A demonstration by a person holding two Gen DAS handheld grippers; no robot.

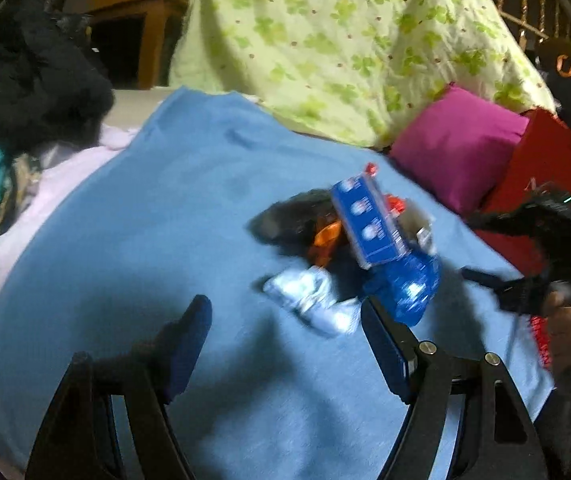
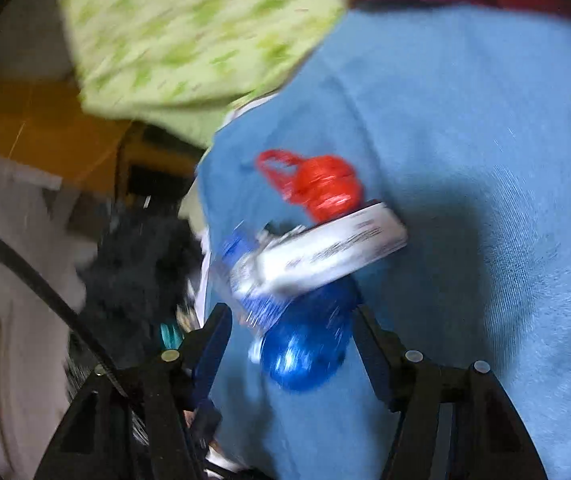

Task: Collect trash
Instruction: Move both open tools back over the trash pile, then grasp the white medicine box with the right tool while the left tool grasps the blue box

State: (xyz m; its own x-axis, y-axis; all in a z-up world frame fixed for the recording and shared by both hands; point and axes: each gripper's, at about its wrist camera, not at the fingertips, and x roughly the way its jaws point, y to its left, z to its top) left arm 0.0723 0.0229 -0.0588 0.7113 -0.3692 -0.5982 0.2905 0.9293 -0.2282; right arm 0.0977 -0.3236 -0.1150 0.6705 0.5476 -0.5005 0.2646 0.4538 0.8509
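Note:
A pile of trash lies on the blue blanket (image 1: pixel 145 220): a blue box (image 1: pixel 369 220), a shiny blue wrapper (image 1: pixel 409 288), a crumpled silver-white wrapper (image 1: pixel 313 300), an orange wrapper (image 1: pixel 325 240) and a dark scrap (image 1: pixel 289 216). My left gripper (image 1: pixel 285 320) is open just short of the silver wrapper. In the right wrist view, my right gripper (image 2: pixel 289 332) is open, with the blue wrapper (image 2: pixel 305 344) between its fingers. The box's white side (image 2: pixel 325 252) and a red plastic bag (image 2: pixel 321 184) lie just beyond. The view is blurred.
A green floral quilt (image 1: pixel 345 40), a magenta pillow (image 1: pixel 453 148) and a red bag (image 1: pixel 545 168) lie at the back right. Dark clothes (image 1: pixel 25 80) pile at the left. A wooden table (image 1: pixel 137 28) stands behind.

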